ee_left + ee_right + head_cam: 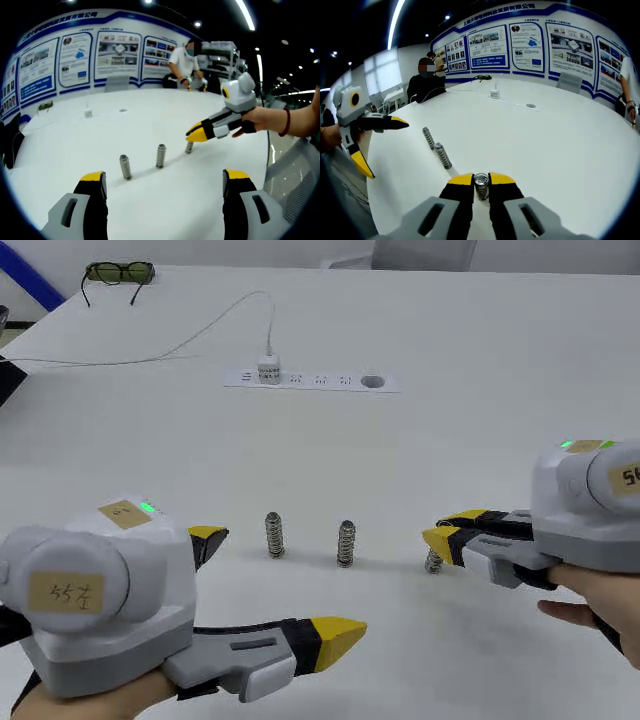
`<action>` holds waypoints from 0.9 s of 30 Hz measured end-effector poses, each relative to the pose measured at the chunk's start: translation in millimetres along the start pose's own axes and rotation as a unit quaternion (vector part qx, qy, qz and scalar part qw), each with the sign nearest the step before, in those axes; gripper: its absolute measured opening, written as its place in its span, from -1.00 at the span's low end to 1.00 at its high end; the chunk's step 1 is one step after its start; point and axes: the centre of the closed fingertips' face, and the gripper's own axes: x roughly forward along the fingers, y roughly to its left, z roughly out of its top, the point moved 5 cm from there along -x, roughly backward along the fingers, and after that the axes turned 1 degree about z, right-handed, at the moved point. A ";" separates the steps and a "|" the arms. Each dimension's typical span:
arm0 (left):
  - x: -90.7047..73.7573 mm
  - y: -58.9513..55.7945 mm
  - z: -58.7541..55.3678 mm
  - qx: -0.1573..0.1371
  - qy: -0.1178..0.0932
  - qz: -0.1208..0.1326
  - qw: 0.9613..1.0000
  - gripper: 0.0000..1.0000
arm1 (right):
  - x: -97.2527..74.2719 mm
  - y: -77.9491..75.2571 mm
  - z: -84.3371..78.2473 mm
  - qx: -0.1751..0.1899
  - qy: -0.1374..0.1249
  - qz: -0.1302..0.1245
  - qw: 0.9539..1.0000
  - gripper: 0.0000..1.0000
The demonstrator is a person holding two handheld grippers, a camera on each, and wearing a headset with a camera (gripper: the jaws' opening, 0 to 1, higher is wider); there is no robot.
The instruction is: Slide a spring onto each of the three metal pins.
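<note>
The right gripper (443, 530) has its jaws closed on the top of the third spring (433, 561), apparently to seat it down its pin. The left gripper (272, 585) hangs with its jaws wide apart and empty, probably because nothing is left for it to carry. Three springs stand upright in one row toward the near edge of the tabletop (450, 440). The first spring (275, 535) and middle spring (346, 543) stand free, and each coil seemingly hides one pin.

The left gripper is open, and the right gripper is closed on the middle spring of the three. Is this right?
Not the middle one. In the right gripper view the right gripper closes on the end spring; the left gripper is open.
</note>
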 end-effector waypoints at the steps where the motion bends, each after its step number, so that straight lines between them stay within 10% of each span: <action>1: -0.1 0.3 -0.1 0.001 0.000 0.001 1.000 0.96 | -0.1 0.1 -0.8 0.000 0.000 0.001 1.000 -0.76; 27: -2.3 3.9 3.1 -0.005 -0.008 0.005 1.000 0.94 | -8.9 6.0 5.4 0.010 -0.008 -0.001 1.000 -0.51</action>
